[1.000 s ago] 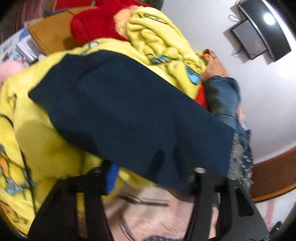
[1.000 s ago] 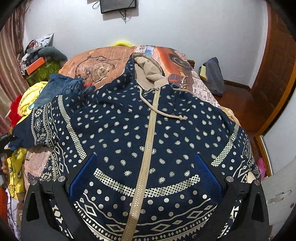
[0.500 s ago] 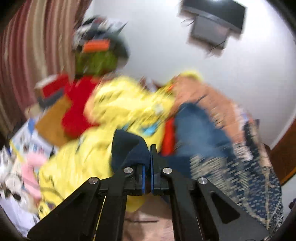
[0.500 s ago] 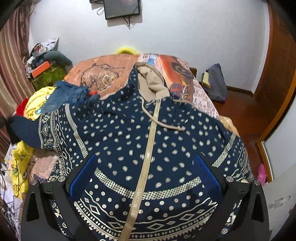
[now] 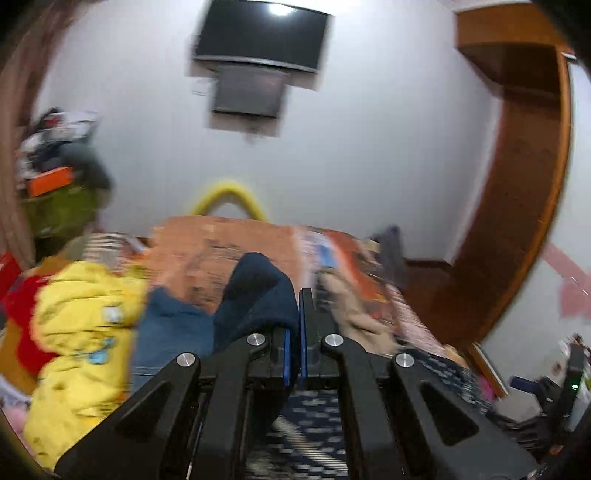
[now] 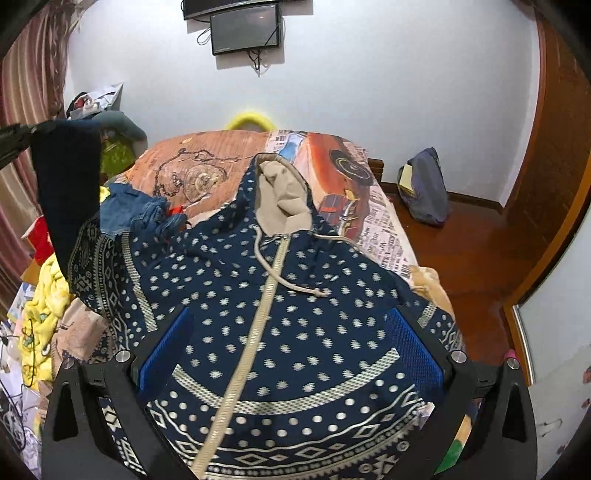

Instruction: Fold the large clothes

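A navy zip hoodie [image 6: 280, 295] with white dots, a beige zipper and a beige-lined hood lies face up on the bed. My left gripper [image 5: 293, 332] is shut on the hoodie's plain navy sleeve cuff [image 5: 258, 295]. In the right wrist view the sleeve [image 6: 68, 184] hangs lifted high at the left from the left gripper [image 6: 14, 138]. My right gripper [image 6: 291, 354] is open and empty, hovering over the hoodie's lower front, fingers either side of the zipper.
The bed has an orange printed cover [image 6: 207, 162]. A denim garment [image 6: 133, 210] lies by the hoodie's left shoulder. Yellow and red clothes [image 5: 81, 332] pile at the bed's left. A bag [image 6: 424, 192] sits on the wooden floor at right. A screen [image 6: 243, 26] hangs on the wall.
My left gripper closed on the sleeve cuff and lifted it up from the bed's left side, swinging toward the hoodie. The right gripper stayed open over the hoodie, rising slightly.
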### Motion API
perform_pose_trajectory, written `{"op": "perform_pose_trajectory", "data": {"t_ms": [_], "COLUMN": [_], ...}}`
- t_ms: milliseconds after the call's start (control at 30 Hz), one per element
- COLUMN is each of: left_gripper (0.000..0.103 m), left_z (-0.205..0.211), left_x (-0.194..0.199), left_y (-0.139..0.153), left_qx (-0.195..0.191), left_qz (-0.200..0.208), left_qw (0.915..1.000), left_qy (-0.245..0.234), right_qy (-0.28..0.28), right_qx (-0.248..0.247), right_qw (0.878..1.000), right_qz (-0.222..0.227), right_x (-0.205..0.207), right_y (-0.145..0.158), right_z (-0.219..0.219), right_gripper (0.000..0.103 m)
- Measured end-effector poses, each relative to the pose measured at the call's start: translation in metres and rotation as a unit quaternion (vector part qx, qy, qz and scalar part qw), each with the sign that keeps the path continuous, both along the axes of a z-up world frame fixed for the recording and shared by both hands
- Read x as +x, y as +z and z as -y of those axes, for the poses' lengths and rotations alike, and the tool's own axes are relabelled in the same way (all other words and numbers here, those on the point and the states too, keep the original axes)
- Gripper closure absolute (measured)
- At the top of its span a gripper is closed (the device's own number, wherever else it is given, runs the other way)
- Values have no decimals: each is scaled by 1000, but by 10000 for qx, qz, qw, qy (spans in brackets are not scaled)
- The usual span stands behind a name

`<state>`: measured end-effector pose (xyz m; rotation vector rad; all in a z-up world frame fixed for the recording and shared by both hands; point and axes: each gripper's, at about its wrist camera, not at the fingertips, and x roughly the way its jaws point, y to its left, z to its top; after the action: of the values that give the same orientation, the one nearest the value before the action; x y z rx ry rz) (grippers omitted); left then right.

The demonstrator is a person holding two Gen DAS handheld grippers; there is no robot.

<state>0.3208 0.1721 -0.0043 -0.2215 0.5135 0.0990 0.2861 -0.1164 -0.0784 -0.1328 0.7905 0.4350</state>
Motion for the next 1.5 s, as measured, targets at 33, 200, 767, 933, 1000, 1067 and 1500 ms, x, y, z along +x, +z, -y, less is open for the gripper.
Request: {"op": "perform_pose_trajectory", "data": {"t_ms": [33, 200, 767, 933, 1000, 1067, 1500], "left_gripper": [101, 101, 100, 75, 52, 49, 38], "left_z": [19, 95, 246, 239, 233, 221, 62], "left_x": [11, 55, 79, 59, 54, 47, 9], "left_y": [-5, -48, -228, -212, -203, -188, -157], "left_qx": [-41, 112, 758, 629, 687, 747, 813], "left_qz": [-77, -681, -2988, -2997, -2900, -2722, -2463], "left_qw": [9997, 9934, 9192, 9132, 9163, 9236, 9610], "left_qy": [-218, -913, -2452, -2690, -2677, -2595, -963], "right_qy": [-17, -124, -538, -602, -603, -571, 570], "right_qx": [-11, -55, -454, -420, -383, -357, -924], "right_qw": [10000, 9996, 9932, 9930, 9933, 9941, 9929], "right_qz": [-29, -242, -932, -926, -905, -851, -495], "right_x": [2, 8, 9, 7, 8, 8, 10], "right_y": [-2, -17, -69, -66, -62, -56, -54], "right_z": [3, 20, 74, 78, 76, 71, -25], "right_gripper": [0, 0, 0, 0, 0, 0, 0]}}
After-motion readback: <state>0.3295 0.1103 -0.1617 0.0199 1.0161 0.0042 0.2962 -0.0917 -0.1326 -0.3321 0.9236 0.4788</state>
